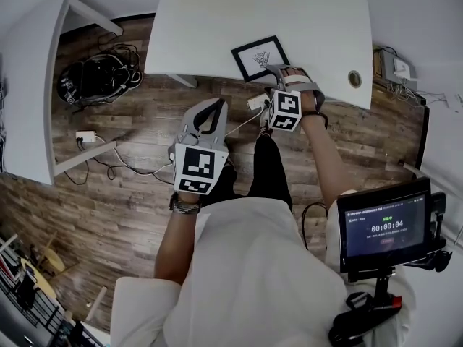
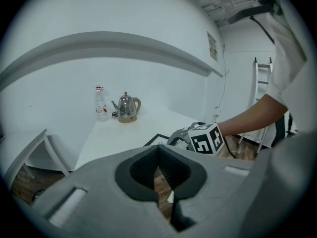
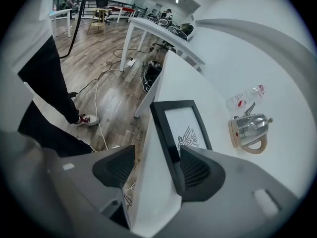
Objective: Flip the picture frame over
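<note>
Picture frame (image 1: 259,56) face-up on desk (image 1: 217,20), unflipped; my right tongs (image 3: 151,170) open astride its edge, left tongs (image 1: 217,104) closed, empty.

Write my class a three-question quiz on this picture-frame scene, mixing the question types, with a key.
1. True or false: the picture frame lies on the table with its drawing facing up.
2. What stands between the right gripper's open jaws? A) the kettle B) the frame's edge and the table's edge C) a cable
3. Fill in: the left gripper hangs off the table, over the ____.
Key: 1 true; 2 B; 3 floor.
</note>
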The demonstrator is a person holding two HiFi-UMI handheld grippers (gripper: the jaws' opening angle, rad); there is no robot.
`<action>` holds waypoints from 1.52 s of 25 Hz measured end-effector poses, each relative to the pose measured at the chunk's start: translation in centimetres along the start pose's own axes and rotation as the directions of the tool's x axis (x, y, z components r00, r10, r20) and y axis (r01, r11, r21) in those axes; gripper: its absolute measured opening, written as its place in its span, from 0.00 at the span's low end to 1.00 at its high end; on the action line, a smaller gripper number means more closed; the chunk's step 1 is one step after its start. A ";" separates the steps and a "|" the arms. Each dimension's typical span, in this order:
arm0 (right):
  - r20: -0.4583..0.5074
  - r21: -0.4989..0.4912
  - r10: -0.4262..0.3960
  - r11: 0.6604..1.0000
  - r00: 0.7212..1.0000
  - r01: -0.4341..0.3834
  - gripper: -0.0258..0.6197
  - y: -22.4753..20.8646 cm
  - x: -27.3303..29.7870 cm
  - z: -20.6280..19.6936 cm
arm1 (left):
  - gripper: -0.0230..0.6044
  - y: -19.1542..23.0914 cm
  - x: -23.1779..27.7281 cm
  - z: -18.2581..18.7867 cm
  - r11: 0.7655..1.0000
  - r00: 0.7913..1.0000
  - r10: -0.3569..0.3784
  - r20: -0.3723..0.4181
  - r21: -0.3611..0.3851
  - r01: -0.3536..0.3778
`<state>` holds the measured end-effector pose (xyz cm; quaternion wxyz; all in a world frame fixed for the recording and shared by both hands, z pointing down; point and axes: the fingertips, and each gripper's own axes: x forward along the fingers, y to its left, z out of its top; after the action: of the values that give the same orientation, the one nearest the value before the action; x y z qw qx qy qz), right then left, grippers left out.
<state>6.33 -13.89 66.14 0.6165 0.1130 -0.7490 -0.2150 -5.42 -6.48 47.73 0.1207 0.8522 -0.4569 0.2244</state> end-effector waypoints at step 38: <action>-0.021 0.067 -0.211 0.975 0.977 0.212 0.35 -1.1 0.6 -0.1 | 0.04 -0.8 1.0 -0.9 0.999 0.998 -0.049 -0.033 -0.011 0.049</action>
<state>6.21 -15.16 66.17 0.5911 0.2145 -0.7353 -0.2527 -4.53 -6.38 48.95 0.1380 0.8587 -0.4351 0.2330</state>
